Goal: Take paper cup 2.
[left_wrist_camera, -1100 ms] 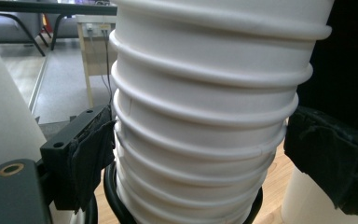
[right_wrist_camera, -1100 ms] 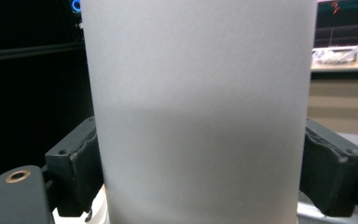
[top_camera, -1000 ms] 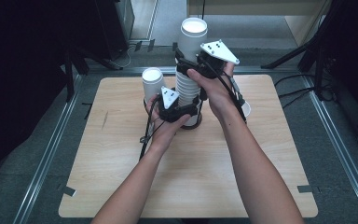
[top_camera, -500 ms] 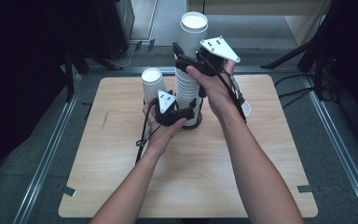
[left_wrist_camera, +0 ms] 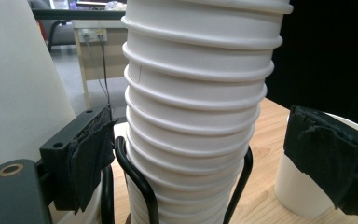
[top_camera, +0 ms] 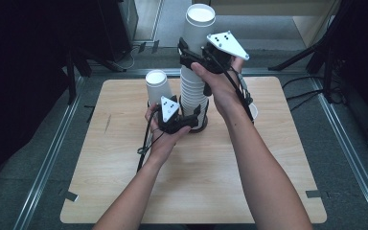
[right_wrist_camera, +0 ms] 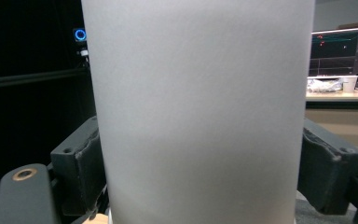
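Item: tall stack of nested white paper cups (top_camera: 193,91), upright in a black wire holder (left_wrist_camera: 137,179) near the middle of the square light-wood table (top_camera: 196,191).

Item: top white paper cup (top_camera: 199,28), partly raised out of the stack, upside down with its flat base uppermost. The right gripper (top_camera: 191,55) is clenched on its wall from both sides; in the right gripper view the pads (right_wrist_camera: 81,163) press against the cup.

Item: left gripper (top_camera: 184,120), low at the stack's foot. Its jaws stand either side of the ribbed rims, the left pad (left_wrist_camera: 91,158) just beside the wire holder and the other apart from the stack; released, gripping nothing.

Item: single inverted white paper cup (top_camera: 157,86), standing on the table just left of the stack.

Item: another white cup (left_wrist_camera: 303,191), on the table right of the stack.
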Tool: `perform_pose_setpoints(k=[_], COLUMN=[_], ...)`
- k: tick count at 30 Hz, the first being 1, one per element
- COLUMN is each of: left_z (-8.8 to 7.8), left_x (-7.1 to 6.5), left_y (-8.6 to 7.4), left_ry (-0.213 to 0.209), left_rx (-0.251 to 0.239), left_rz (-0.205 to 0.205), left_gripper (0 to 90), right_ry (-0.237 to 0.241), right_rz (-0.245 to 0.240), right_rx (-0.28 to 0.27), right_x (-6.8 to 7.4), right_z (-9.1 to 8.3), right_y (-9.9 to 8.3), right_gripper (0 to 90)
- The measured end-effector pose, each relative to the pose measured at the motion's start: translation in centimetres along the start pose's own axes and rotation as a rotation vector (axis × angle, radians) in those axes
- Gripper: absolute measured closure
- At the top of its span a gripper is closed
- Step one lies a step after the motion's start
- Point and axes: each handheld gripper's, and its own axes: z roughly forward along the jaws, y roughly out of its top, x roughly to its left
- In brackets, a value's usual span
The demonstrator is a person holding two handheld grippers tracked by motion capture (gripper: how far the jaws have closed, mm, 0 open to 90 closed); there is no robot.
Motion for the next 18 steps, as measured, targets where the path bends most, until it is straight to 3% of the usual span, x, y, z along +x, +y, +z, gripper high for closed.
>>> perform_pose_setpoints(k=[6,18], left_z=[-0.4,-2.1], left_x=[-0.2,-0.1], left_y=[-0.8,-1.1], left_ry=[-0.014,-0.056], left_rx=[0.022,-0.003], left_rz=[0.011,0.01], left_gripper=[7.8,7.6], right_ry=[0.0,-0.003], right_rz=[0.005,0.001], right_rx=[-0.02,-0.048], right_x=[0.1,0.2], right_z=[-0.3,-0.9], right_y=[0.9,2.2], right_gripper=[15.7,15.8])
